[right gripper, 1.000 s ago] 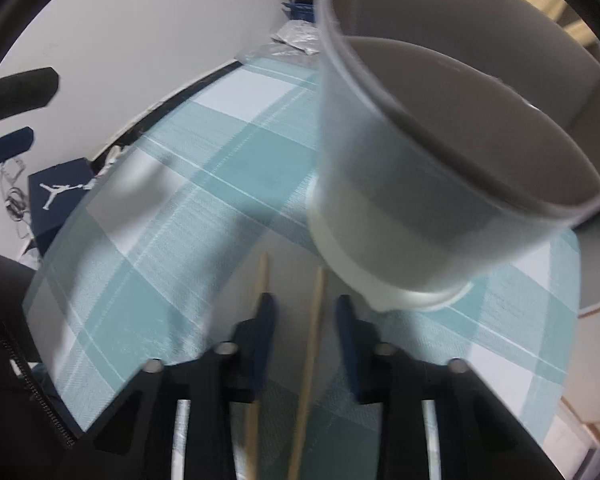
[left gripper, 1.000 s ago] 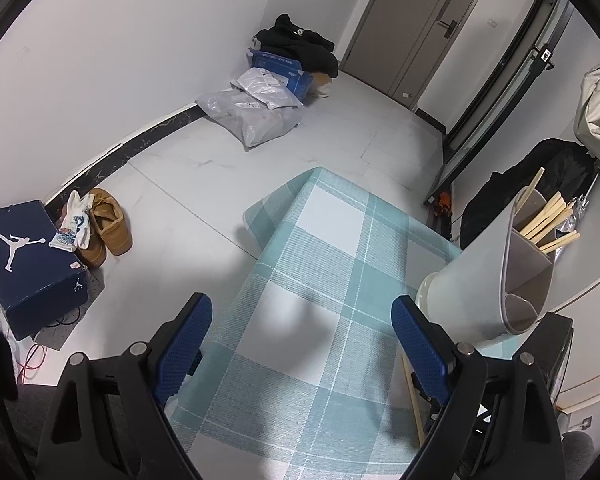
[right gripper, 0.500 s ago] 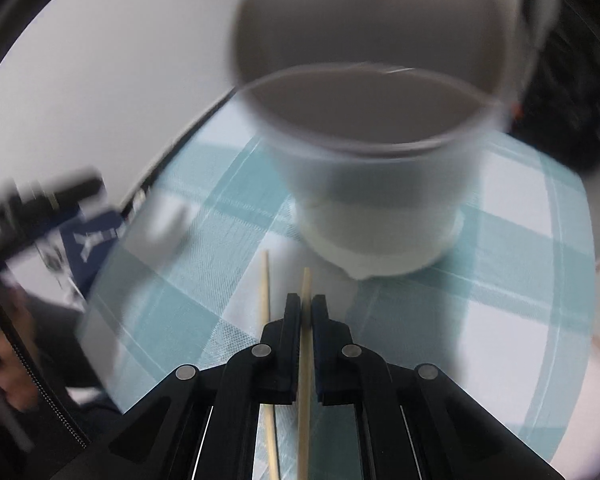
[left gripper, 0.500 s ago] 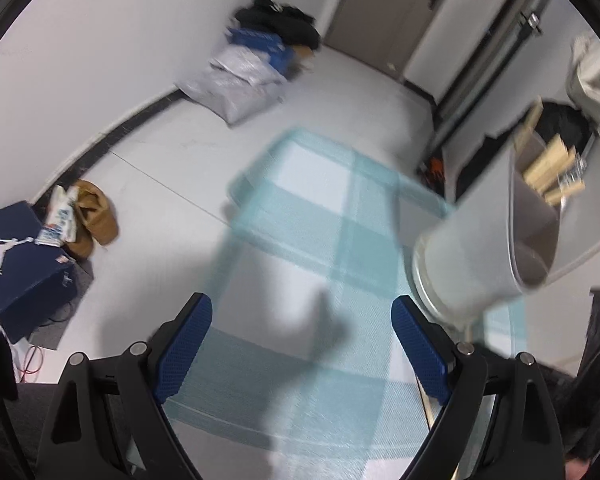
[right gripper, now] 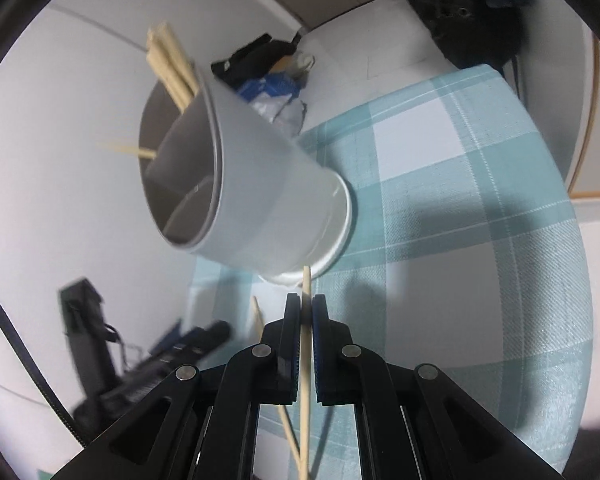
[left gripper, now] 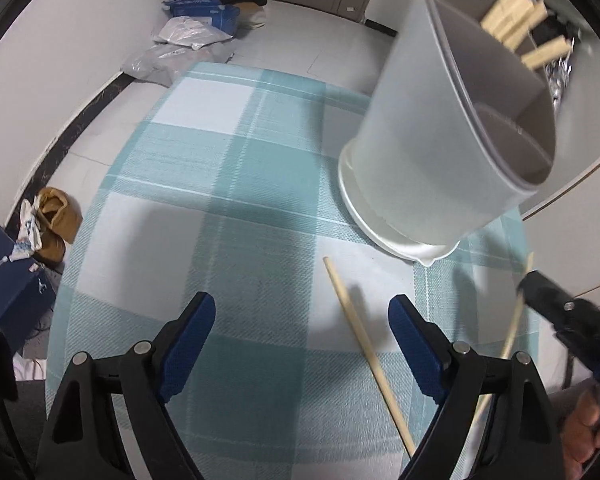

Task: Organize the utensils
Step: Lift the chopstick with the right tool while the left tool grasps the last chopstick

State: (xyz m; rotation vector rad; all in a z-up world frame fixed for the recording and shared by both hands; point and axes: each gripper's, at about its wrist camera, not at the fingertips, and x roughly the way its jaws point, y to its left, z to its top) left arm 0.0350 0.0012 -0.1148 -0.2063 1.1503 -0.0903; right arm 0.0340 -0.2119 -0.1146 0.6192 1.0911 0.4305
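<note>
While my right gripper [right gripper: 306, 312] pinches one chopstick [right gripper: 305, 360], left gripper [left gripper: 302, 328] gapes wide w/ nothing in it. Far-right holder [left gripper: 432, 152] has chopsticks [left gripper: 516, 36] in its far compartment. One stray stick [left gripper: 364, 344] lies on cloth [left gripper: 228, 184].

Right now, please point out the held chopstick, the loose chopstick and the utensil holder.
held chopstick [right gripper: 306, 292], right wrist view, tip beyond the jaws
loose chopstick [left gripper: 354, 320], left wrist view, mid-shaft
utensil holder [left gripper: 412, 128], left wrist view, outer wall

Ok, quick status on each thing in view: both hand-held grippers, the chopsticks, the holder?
Right hand-held gripper: shut on held chopstick.
Held chopstick: clamped, lifted off the cloth.
Left hand-held gripper: open, holding nothing.
Loose chopstick: lying flat on the checked tablecloth.
Utensil holder: upright on the cloth, chopsticks in one compartment, nearest compartment looks empty.
</note>
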